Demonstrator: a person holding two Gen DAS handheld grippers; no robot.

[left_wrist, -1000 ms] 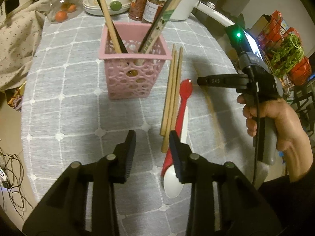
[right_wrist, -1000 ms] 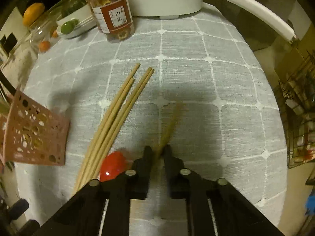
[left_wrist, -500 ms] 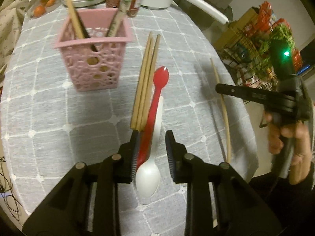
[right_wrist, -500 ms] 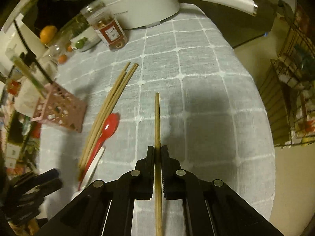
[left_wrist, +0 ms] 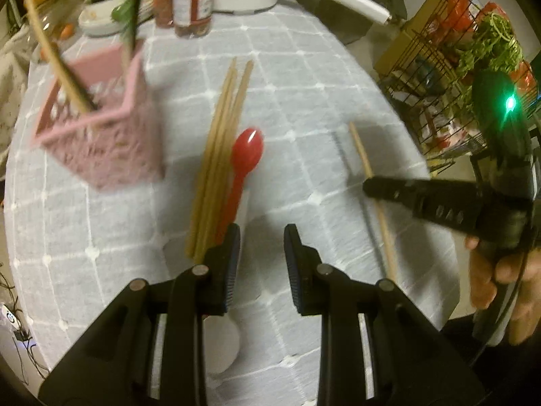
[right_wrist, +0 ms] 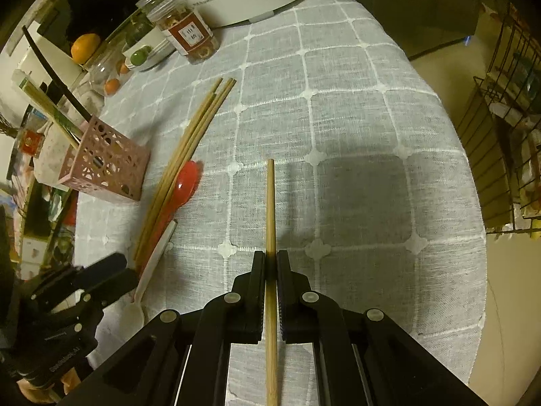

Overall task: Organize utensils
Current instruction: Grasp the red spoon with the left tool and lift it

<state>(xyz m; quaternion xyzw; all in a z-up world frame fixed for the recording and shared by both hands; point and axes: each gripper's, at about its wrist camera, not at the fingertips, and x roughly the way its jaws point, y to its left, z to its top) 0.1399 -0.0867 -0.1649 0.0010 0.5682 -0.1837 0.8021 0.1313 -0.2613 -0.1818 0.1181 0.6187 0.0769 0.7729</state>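
The right gripper (right_wrist: 269, 272) tilts steeply downward, fingers pinching a single wooden chopstick (right_wrist: 270, 203); the left gripper (left_wrist: 261, 247) angles down over the grey checked surface (left_wrist: 304, 108), fingers spread, empty.

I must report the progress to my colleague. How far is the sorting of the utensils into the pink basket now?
Done: a few long utensils already stand in the pink basket.

In hand: the right gripper is shut on one bamboo chopstick. The left gripper is open and holds nothing.

Left: the chopstick bundle, the red spoon and the white spoon lie on the tablecloth.
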